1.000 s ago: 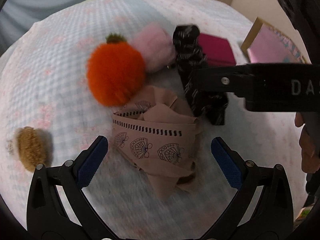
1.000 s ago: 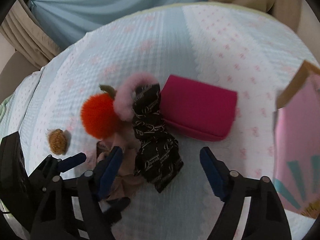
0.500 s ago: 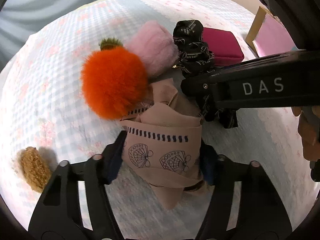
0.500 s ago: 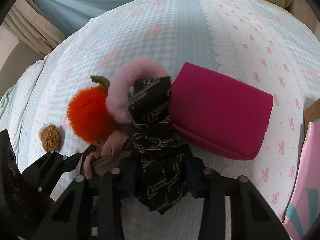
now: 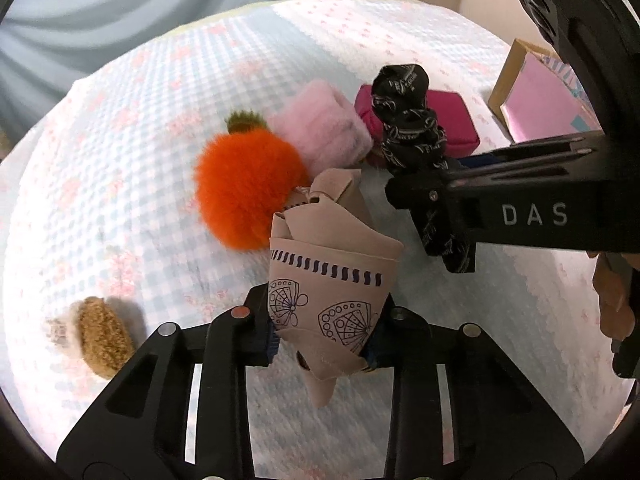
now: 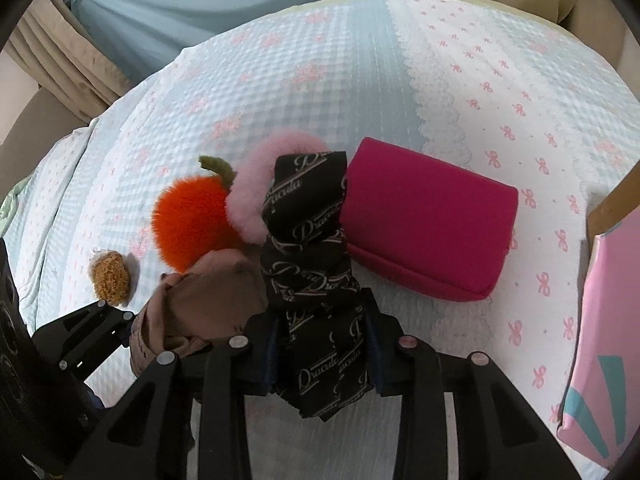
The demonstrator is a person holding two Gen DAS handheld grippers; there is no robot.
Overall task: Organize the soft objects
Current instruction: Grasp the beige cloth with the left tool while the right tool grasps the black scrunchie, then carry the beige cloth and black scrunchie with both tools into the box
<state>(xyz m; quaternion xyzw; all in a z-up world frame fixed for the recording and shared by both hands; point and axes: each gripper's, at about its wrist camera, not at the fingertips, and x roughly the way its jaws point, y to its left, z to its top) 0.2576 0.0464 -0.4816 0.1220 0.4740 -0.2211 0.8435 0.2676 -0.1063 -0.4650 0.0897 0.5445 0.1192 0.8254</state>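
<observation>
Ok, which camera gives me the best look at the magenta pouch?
The right wrist view: the magenta pouch lies nearly whole, only its left edge behind the black scarf. In the left wrist view it is small and far off, mostly hidden by that scarf.

We see a bedspread (image 6: 360, 80) with a puckered check weave, pale blue on one side and white with small pink bows on the other, the two parts meeting along a scalloped seam. Behind it hangs a gathered blue curtain (image 6: 200, 0), with a beige curtain (image 6: 68, 60) beside it at the left. At the right edge we see a cardboard box (image 5: 516, 92) with a pink inside and teal markings, resting on the white part of the spread.
</observation>
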